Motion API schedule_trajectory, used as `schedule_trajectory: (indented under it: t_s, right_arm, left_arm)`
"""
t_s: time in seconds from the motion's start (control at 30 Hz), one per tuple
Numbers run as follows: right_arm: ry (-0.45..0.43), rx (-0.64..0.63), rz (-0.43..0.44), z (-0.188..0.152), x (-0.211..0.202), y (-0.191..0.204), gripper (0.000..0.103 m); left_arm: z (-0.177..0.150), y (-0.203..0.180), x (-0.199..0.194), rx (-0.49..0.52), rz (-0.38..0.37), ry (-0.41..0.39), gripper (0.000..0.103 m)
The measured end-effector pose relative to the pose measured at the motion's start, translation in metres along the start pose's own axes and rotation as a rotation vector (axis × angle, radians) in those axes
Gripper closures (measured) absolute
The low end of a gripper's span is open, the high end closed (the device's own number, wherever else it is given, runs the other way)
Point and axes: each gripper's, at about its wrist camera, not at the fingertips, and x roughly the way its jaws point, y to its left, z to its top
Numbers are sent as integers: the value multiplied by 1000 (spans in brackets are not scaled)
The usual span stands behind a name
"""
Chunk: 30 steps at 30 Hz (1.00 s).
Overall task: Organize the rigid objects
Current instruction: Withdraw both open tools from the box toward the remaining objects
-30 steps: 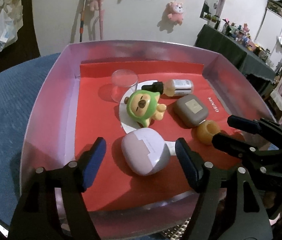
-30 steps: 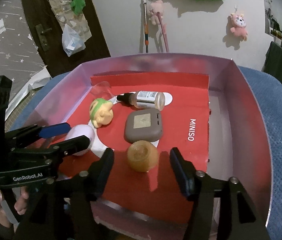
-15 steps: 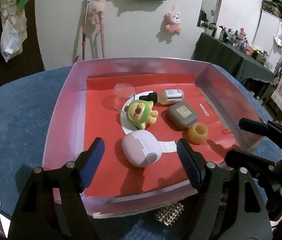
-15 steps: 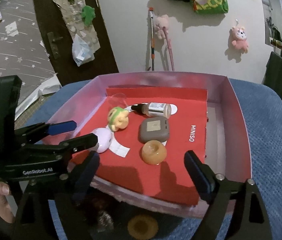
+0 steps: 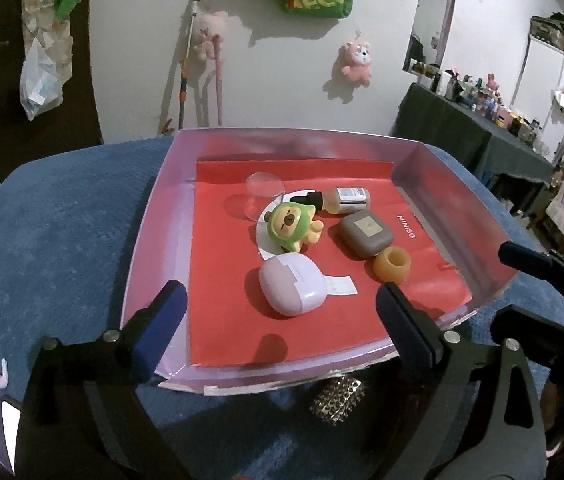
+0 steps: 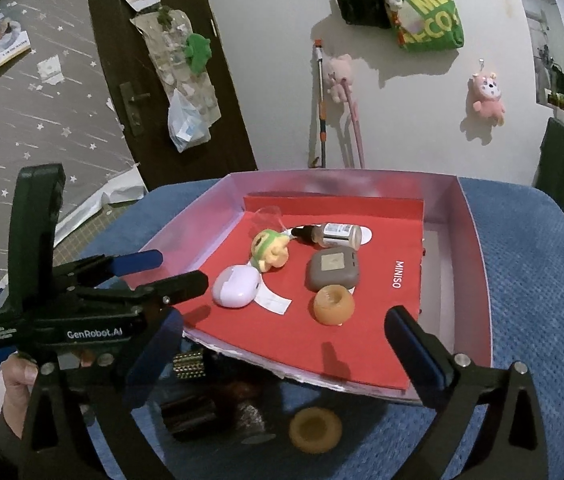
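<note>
A pink box [image 5: 150,216] with a red liner holds a lilac case [image 5: 292,288], a green toy figure [image 5: 292,226], a grey-brown case [image 5: 366,234], an orange ring-shaped piece [image 5: 392,266], a dropper bottle [image 5: 338,200] lying on its side and a clear cup [image 5: 264,196]. My left gripper [image 5: 282,320] is open and empty, over the box's near edge. My right gripper [image 6: 286,340] is open and empty, just before the near edge, behind the orange piece [image 6: 333,304]. The left gripper also shows in the right wrist view [image 6: 154,272].
The box sits on a blue cushioned surface [image 5: 50,240]. On the cushion in front of the box lie a studded gold piece [image 5: 338,398], a second orange ring [image 6: 315,429] and a dark cylinder [image 6: 198,416]. A white wall with hanging plush toys stands behind.
Both grippers have pulled back and up from the box, from among the objects to its near edge. The objects in the box have not moved.
</note>
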Motion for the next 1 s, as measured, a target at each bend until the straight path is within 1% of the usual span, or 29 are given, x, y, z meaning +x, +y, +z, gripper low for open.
schedule_trajectory:
  t_s: [0.23,0.3,0.6,0.8,1.0]
  right_arm:
    - [-35,-17,-7,-6,-11,6,0]
    - [-47,-22,-8,-7,-15,8,0]
    - [-145,-66,-27,-18,-43,21,0]
    - [-206,-94,-94,-29,-60,31,0]
    - [-239,-103,-136,-38,-75,38,0]
  left_arm:
    - [-6,-3,-15,-6,-3,-32,5]
    - [-8,-4,-19,-7,-4,-43,0]
    - [-19,-16,-36,14,-10,-71,0]
    - [-26,-21,-49,7,-15,-94,0]
    - [-39,-24,-61,-2,1,-104,0]
